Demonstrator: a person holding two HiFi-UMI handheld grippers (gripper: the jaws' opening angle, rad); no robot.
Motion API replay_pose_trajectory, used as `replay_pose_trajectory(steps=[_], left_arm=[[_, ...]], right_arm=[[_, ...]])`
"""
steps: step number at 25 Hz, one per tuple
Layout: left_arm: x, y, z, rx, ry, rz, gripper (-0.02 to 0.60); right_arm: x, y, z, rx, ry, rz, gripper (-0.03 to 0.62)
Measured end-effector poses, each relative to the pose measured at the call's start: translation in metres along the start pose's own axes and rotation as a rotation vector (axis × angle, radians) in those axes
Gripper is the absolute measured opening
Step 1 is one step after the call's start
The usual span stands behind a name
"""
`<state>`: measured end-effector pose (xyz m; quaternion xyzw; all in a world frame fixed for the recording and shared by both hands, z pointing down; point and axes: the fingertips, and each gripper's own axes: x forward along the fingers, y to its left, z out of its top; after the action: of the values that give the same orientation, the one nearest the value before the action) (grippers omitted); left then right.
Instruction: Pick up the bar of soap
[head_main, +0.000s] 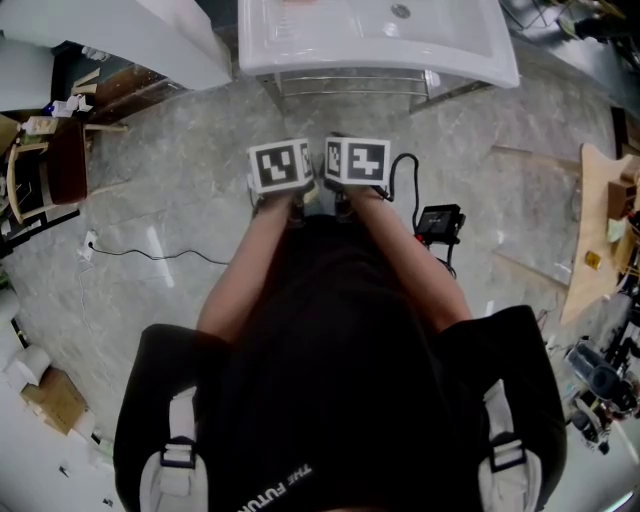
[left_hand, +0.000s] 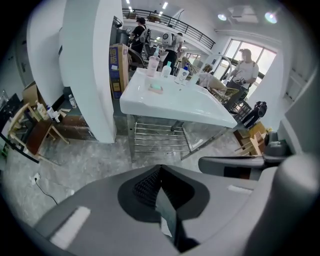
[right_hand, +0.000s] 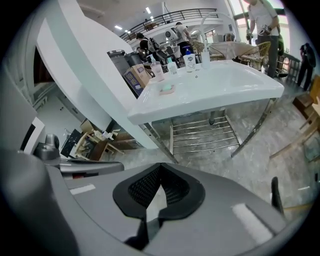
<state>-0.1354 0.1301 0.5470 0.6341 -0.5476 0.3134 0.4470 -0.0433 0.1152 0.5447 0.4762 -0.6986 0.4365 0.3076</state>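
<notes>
Both tools are held side by side in front of the person's body, pointing steeply down toward the grey marbled stone floor (left_hand: 95, 160); in the head view their black-and-white marker cubes (head_main: 280, 166) sit nearly touching. Left gripper (left_hand: 159, 170): the grey jaws with black ribbed pads are closed tip to tip, and we see nothing between them. Right gripper (right_hand: 160, 169): same condition, pads pressed together and empty. The pale green rectangular bar of soap (left_hand: 156, 88) lies flat on the deck of the white ceramic washbasin (left_hand: 200, 112), on the side nearer the broad white pillar (left_hand: 90, 65) and just in front of a row of small plastic bottles (left_hand: 166, 70) standing along the back edge. We note that the soap is well apart from both grippers, up on the basin, while the jaws are low and short of its front rim. A chrome wire rack (left_hand: 160, 137) spans the basin's metal legs underneath. People stand in the background beyond the basin.
</notes>
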Motion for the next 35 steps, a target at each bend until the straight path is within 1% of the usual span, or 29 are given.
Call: replay_pose_trajectory(steps=[2, 4, 7, 10, 14, 17, 21, 24, 26, 32, 35], left_arm=[[0.003, -0.001, -0.005, -0.007, 0.013, -0.005, -0.002], [0.003, -0.001, -0.003, 0.005, 0.007, 0.002, -0.002], [0.004, -0.004, 0.01, 0.011, -0.02, 0.003, -0.002], [0.01, -0.004, 0.014, -0.015, 0.004, 0.005, -0.002], [0.013, -0.007, 0.03, -0.007, -0.001, 0.02, -0.002], [0.021, -0.012, 0.04, -0.02, 0.006, 0.018, -0.002], [0.025, -0.015, 0.064, -0.004, -0.019, 0.041, -0.002], [0.035, -0.02, 0.074, -0.019, -0.004, 0.029, -0.002], [0.039, -0.018, 0.086, -0.013, -0.005, 0.037, -0.002], [0.059, -0.018, 0.126, -0.033, 0.003, 0.034, -0.002], [0.068, -0.02, 0.153, -0.027, -0.011, 0.035, -0.002]], right_arm=[[0.001, -0.003, 0.0, 0.01, 0.0, -0.002, 0.014], [0.002, -0.004, 0.002, 0.006, -0.001, -0.003, 0.014], [0.004, -0.003, 0.009, -0.01, -0.005, 0.006, 0.014], [0.008, -0.004, 0.021, -0.019, -0.007, 0.013, 0.014], [0.012, -0.006, 0.036, -0.026, -0.005, 0.025, 0.014], [0.015, -0.013, 0.05, -0.032, -0.008, 0.027, 0.014], [0.019, -0.02, 0.067, -0.039, -0.004, 0.03, 0.014], [0.024, -0.026, 0.082, -0.041, -0.003, 0.029, 0.014], [0.029, -0.027, 0.093, -0.041, -0.002, 0.031, 0.014], [0.045, -0.032, 0.138, -0.047, -0.007, 0.037, 0.014], [0.056, -0.037, 0.164, -0.044, -0.014, 0.039, 0.014]])
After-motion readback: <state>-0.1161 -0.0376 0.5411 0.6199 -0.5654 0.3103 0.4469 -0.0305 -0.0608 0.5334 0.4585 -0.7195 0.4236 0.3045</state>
